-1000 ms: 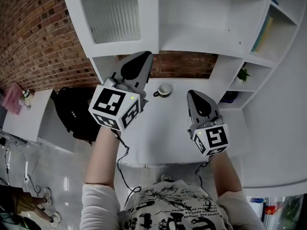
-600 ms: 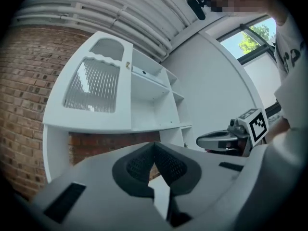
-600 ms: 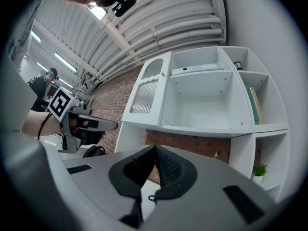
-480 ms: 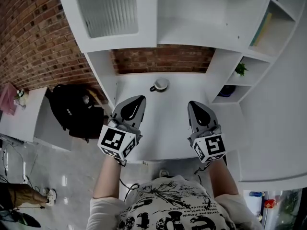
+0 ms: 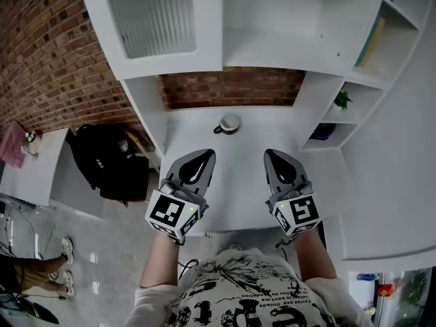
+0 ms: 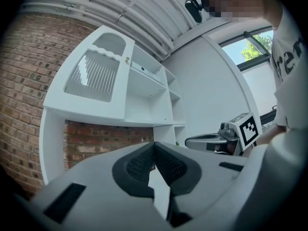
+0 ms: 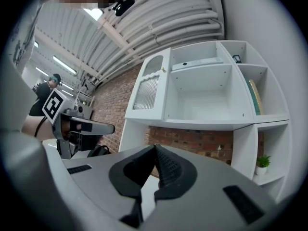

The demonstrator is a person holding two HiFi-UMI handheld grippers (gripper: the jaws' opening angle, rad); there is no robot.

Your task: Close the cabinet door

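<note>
The left gripper point(image 5: 202, 157) and right gripper point(image 5: 274, 157) hover side by side over the white tabletop point(image 5: 238, 157), each with jaws together and holding nothing. Above them, the ribbed-glass cabinet door point(image 5: 153, 16) stands open.

- Cabinet door point(image 5: 153, 16): white frame round a ribbed, frosted pane, arched and scalloped along the pane's top.
- Carries a small brass-coloured knob point(image 7: 163, 70) high on the edge nearest the open shelf compartment point(image 5: 286, 26).
- Stands upright and looks shut, face in line with the front of that compartment's frame.
- Sits just beside the open shelf compartment, at its left in the head view, level with it and meeting its side wall.
</note>
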